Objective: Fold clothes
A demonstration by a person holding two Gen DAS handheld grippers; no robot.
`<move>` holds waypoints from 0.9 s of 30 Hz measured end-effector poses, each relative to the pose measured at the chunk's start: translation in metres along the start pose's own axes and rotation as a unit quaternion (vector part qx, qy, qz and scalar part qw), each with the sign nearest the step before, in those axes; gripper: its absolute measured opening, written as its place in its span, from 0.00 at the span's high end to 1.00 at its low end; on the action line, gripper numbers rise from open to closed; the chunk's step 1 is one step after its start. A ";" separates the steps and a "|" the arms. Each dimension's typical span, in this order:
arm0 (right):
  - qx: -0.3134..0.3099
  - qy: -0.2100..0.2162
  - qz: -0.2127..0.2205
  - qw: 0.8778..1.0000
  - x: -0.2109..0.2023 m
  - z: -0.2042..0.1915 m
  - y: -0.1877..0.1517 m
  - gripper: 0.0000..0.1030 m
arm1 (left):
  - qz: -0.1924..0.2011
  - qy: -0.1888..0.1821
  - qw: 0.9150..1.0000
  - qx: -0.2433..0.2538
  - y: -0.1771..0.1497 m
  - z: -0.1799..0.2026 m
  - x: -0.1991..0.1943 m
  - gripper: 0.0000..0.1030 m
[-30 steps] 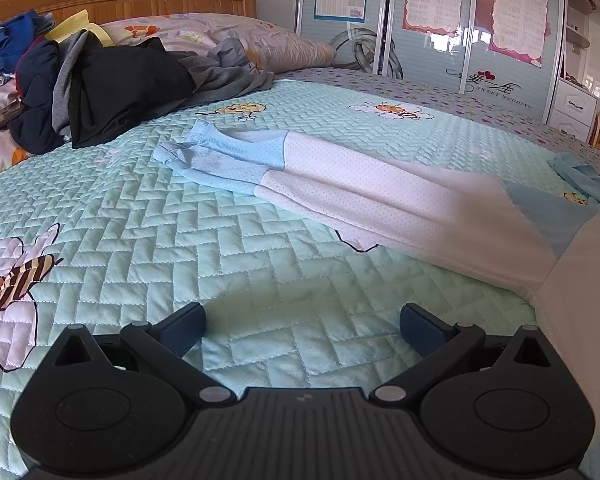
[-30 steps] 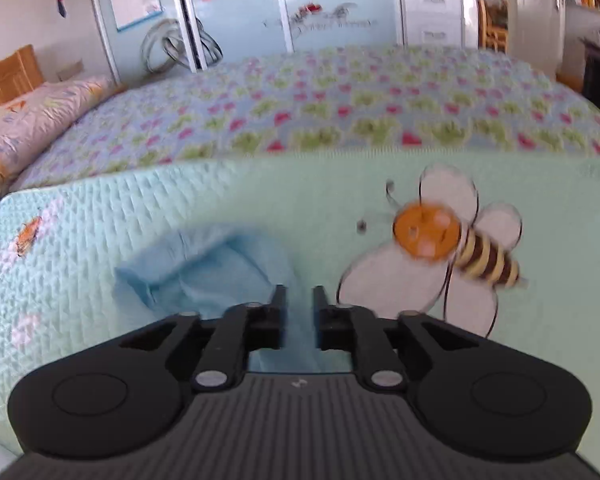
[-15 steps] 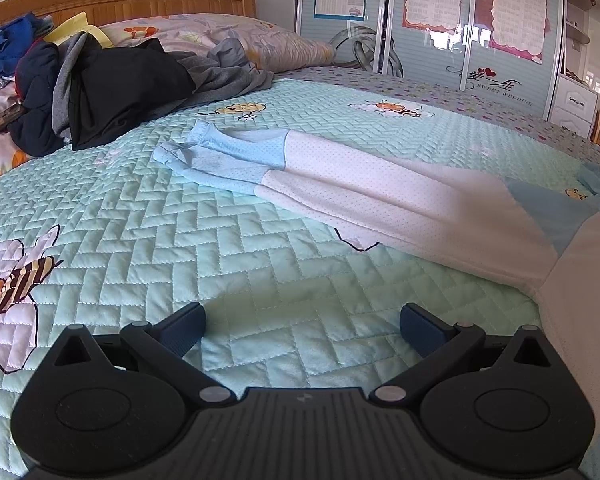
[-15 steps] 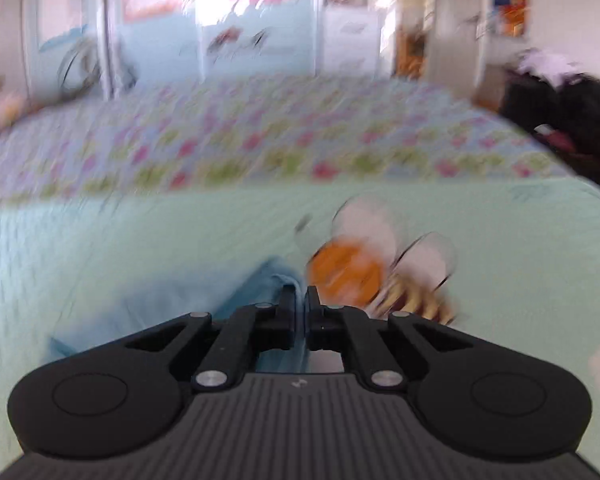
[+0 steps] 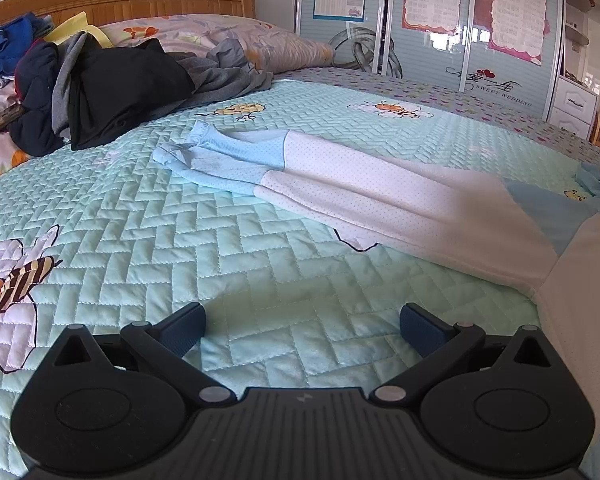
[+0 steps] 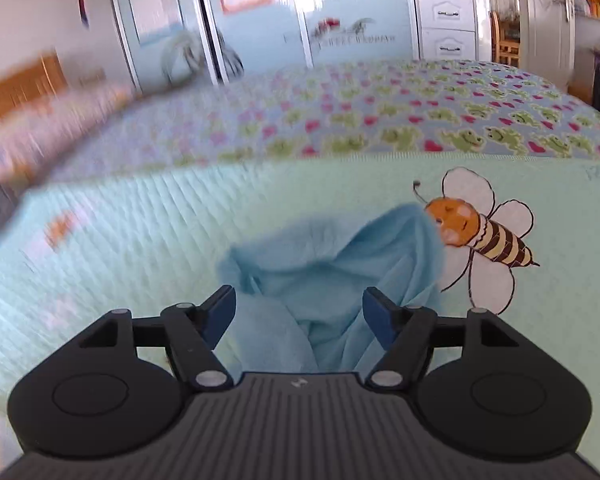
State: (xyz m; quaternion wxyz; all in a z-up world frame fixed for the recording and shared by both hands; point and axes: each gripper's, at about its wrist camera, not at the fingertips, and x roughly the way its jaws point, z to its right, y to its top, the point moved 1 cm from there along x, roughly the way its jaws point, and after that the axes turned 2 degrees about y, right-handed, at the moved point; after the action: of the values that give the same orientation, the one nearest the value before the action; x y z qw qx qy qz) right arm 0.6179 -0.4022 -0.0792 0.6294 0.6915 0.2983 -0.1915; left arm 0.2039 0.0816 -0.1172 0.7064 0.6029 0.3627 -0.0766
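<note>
- The left gripper [image 5: 302, 322] hangs over bare quilt [image 5: 220, 264] near the bed's close edge, jaws spread wide with nothing between them.
- The shirt [image 5: 380, 200], white with pale blue cuffs, lies flat on the quilt; one sleeve runs far-left from the body at the right edge of the left view.
- Open quilt lies left and near of that sleeve; the clothes pile [image 5: 100, 92] sits well apart at the far left, against the headboard [image 5: 140, 0].
- The right gripper [image 6: 296, 312] has its jaws opening; a bunched blue cuff [image 6: 340, 256] lies between them, and the pads do not press on it.
- Only the right view shows this cuff's edge touching the printed bee [image 6: 480, 236], with free quilt on both sides and a frog-print blanket [image 6: 420, 120] beyond.
- Only the left view shows the pile and pillow [image 5: 228, 36].
</note>
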 end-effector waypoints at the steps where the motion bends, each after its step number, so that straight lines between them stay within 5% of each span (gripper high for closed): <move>1: -0.018 -0.011 -0.014 1.000 0.010 -0.009 -0.001 0.31 | 0.000 0.000 1.000 0.000 0.000 0.000 0.000 0.00; 2: -0.031 -0.014 -0.029 0.999 0.019 -0.017 -0.004 0.34 | 0.000 0.000 1.000 -0.001 0.000 0.000 0.000 0.00; 4: -0.048 -0.010 -0.051 0.998 0.036 -0.031 -0.007 0.73 | 0.000 -0.001 1.000 -0.002 0.000 -0.001 0.000 0.00; 6: -0.058 -0.016 -0.043 0.997 0.046 -0.047 0.001 0.94 | 0.000 -0.002 1.000 -0.002 0.000 -0.001 0.000 0.00; 8: -0.054 -0.018 -0.021 0.998 0.052 -0.061 0.013 0.94 | 0.001 -0.002 1.000 -0.002 0.000 -0.001 0.000 0.00; 11: -0.047 -0.024 0.020 0.998 0.050 -0.070 0.023 0.76 | 0.001 -0.001 1.000 -0.001 0.000 -0.001 0.000 0.00; 13: -0.034 -0.006 0.026 0.999 0.039 -0.069 0.021 0.28 | 0.001 -0.002 1.000 -0.002 0.000 -0.002 0.000 0.00; 14: -0.031 0.000 0.035 0.999 0.030 -0.070 0.017 0.23 | 0.001 -0.002 1.000 -0.003 0.000 -0.002 0.000 0.00; 21: 0.059 0.061 0.089 0.992 -0.079 -0.068 -0.032 0.21 | 0.001 -0.005 1.000 -0.005 0.000 -0.004 0.001 0.00; 27: 0.091 0.104 0.106 0.985 -0.232 -0.092 -0.149 0.20 | 0.004 -0.005 1.000 -0.006 -0.001 -0.004 0.001 0.00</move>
State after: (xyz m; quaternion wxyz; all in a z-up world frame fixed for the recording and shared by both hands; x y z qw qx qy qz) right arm 0.3367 -0.3474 -0.0307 0.5457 0.7901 0.2685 -0.0768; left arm 0.2025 0.0854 -0.1188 0.7120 0.5999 0.3573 -0.0747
